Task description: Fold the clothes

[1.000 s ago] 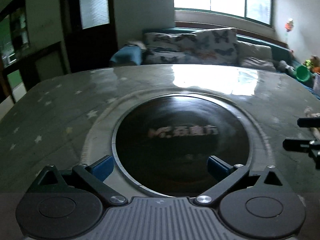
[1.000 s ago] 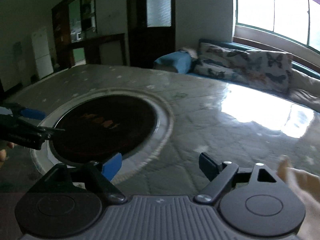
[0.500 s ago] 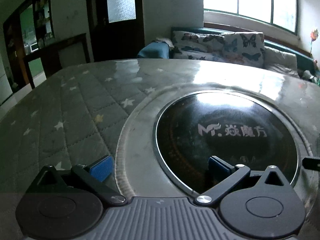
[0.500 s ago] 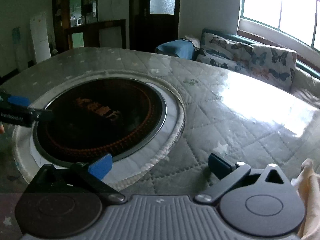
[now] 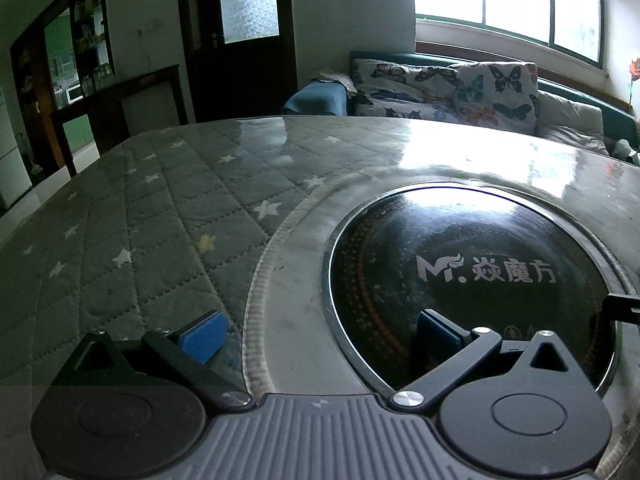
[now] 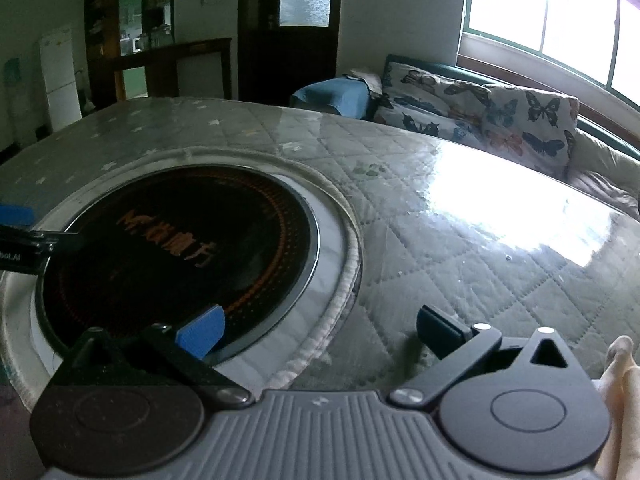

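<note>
Right tongs [image 6: 320,330] and left tongs [image 5: 320,330], both spread wide and empty over the quilted surface [image 6: 460,240] by its black hob [image 6: 180,240]; I see pale cloth [image 6: 618,384] at right, nearest my right hand.

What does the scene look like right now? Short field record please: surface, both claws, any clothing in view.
surface: quilted star-print table cover around a round black cooktop
left claw: open, nothing between its fingers
right claw: open, empty
clothing: only a pale fabric edge at the right wrist view's right border
background: butterfly cushions
</note>
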Motion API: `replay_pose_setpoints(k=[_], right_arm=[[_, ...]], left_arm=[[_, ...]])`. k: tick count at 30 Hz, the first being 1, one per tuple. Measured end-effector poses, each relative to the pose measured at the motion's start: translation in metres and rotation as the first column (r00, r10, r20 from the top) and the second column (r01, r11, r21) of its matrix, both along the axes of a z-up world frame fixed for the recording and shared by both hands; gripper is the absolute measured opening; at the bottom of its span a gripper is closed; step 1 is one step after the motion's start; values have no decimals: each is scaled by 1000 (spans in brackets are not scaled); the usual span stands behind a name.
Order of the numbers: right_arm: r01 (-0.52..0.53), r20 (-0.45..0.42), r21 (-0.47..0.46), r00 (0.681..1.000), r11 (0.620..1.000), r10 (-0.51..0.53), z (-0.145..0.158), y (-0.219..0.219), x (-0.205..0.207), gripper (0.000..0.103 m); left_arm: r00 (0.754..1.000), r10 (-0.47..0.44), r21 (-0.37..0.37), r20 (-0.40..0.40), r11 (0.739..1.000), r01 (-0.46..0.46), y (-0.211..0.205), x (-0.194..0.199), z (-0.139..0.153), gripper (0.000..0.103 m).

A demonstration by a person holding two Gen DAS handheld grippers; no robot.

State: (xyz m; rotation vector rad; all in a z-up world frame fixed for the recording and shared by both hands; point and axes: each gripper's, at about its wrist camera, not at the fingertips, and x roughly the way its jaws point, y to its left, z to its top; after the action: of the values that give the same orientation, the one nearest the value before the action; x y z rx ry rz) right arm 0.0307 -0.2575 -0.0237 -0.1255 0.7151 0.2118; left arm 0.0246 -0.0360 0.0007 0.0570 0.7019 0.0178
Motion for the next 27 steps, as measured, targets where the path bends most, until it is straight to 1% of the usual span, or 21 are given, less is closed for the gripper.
replay_pose_setpoints(k=[27], right_arm=[[-2, 2, -1, 1000, 1000, 2, -2, -3, 1, 103]], left_arm=[[1000, 0, -2, -1, 1000, 0, -1, 4, -2, 103]])
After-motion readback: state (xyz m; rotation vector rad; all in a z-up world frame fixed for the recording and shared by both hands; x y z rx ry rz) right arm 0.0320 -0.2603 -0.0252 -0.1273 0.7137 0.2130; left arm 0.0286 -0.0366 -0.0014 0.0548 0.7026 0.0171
